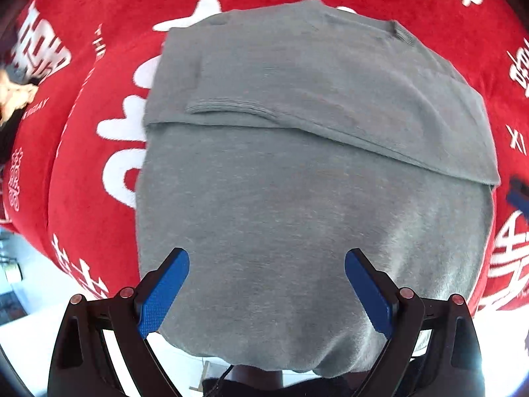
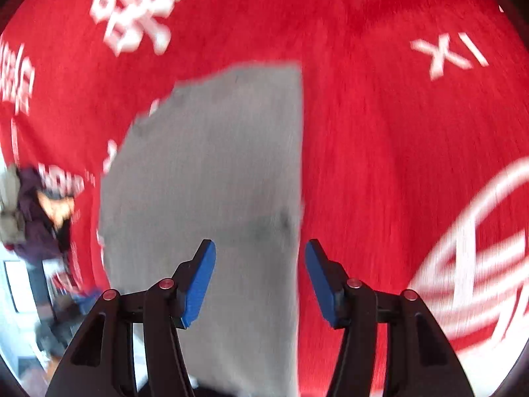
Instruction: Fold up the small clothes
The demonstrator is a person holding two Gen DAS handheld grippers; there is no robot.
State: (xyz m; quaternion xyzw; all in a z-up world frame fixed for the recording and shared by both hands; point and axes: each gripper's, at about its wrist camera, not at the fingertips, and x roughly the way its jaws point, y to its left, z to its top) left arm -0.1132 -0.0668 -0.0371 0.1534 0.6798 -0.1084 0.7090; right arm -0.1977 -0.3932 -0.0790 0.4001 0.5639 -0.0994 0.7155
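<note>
A grey knit sweater point(image 1: 297, 182) lies on a red cloth point(image 1: 86, 165) with white lettering. Its upper part and a sleeve are folded down across the body. Its near hem hangs over the table's front edge. My left gripper point(image 1: 267, 258) is open and empty, hovering over the sweater's lower body. In the right wrist view the sweater point(image 2: 215, 172) shows as a blurred grey panel with a straight right edge. My right gripper point(image 2: 259, 248) is open and empty above that edge near the sweater's lower right part. Part of the right gripper point(image 1: 519, 195) shows at the right of the left wrist view.
The red cloth point(image 2: 396, 149) covers the whole table. A pile of other clothes point(image 2: 29, 211) lies at the table's left edge, also seen in the left wrist view point(image 1: 13, 92). A light floor point(image 1: 29, 297) shows beyond the table's near edge.
</note>
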